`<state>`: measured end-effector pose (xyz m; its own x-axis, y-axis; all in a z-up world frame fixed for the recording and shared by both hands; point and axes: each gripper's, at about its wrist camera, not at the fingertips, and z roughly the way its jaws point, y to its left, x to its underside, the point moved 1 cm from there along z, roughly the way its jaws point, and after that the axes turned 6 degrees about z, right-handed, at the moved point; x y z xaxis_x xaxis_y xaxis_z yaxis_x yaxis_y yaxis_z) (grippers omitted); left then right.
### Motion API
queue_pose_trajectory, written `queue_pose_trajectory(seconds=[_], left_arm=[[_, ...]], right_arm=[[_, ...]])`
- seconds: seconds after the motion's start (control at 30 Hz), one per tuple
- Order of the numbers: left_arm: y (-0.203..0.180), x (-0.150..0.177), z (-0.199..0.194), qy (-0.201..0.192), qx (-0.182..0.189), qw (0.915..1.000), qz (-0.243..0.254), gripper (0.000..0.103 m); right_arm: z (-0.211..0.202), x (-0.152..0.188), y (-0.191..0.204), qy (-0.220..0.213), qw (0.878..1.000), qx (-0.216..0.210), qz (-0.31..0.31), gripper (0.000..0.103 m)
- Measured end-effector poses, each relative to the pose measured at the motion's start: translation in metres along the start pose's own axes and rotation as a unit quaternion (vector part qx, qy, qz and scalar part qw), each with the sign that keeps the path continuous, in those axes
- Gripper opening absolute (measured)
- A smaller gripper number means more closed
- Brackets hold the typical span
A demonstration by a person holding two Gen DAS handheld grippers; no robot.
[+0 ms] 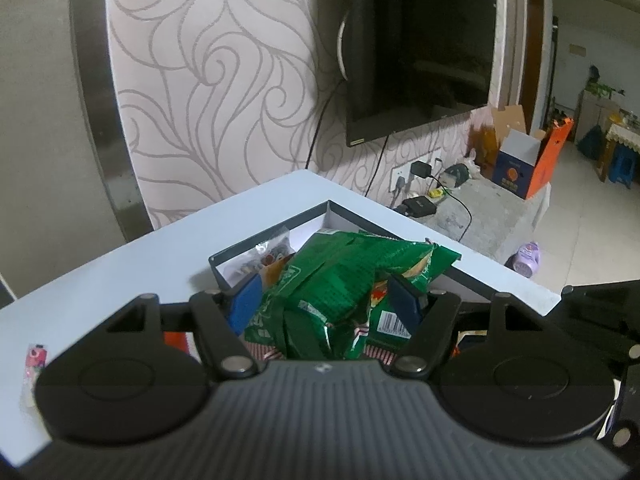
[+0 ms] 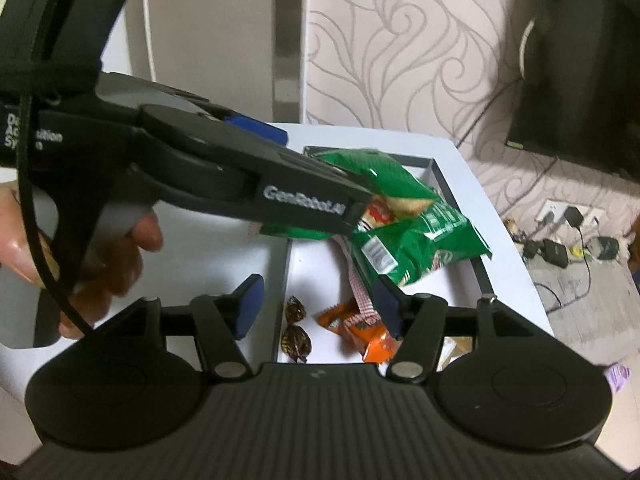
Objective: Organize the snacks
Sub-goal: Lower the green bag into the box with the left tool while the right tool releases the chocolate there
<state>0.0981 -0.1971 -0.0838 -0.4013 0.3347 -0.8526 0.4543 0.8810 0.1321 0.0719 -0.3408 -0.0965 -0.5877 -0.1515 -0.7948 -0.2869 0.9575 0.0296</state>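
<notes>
A crumpled green snack bag (image 1: 340, 272) sits between the blue pads of my left gripper (image 1: 326, 296), which is shut on it. In the right wrist view the bag (image 2: 420, 240) hangs from the left gripper (image 2: 360, 204) over a shallow dark-rimmed box (image 2: 483, 272) with a white floor. My right gripper (image 2: 318, 304) stands open over the box's near end with nothing pressed between its pads. Under it lie orange wrappers (image 2: 368, 340), two brown wrapped candies (image 2: 296, 340) and a red-and-white checked strip (image 2: 360, 292).
The box (image 1: 280, 228) rests on a pale blue table (image 1: 160, 260) against a patterned wall. A small pink packet (image 1: 34, 364) lies near the table's left edge. A person's hand (image 2: 120, 256) grips the left gripper's handle. A TV (image 1: 420, 48) hangs at the right.
</notes>
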Motion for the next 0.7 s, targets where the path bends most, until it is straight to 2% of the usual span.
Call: queue_pose_trajectory(seconds=[0.1,0.33,0.53,0.7], left_arm=[[-0.002,0.000,-0.001,0.002,-0.010,0.9999,-0.002,0.071],[-0.004,0.001,-0.004,0.004,-0.010,0.9999,0.001,0.071],[-0.005,0.002,-0.017,-0.002,0.003,0.9999,0.011,0.071],[0.012,0.013,-0.036,-0.005,-0.028,0.9996,-0.009,0.071]], right_arm=[[0.002,0.001,0.000,0.002,1.000,0.001,-0.018,0.073],[0.006,0.003,-0.011,0.010,1.000,0.001,-0.014,0.073],[-0.001,-0.001,-0.010,-0.008,1.000,0.011,0.017,0.073],[-0.006,-0.006,0.008,-0.019,1.000,0.009,0.020,0.074]])
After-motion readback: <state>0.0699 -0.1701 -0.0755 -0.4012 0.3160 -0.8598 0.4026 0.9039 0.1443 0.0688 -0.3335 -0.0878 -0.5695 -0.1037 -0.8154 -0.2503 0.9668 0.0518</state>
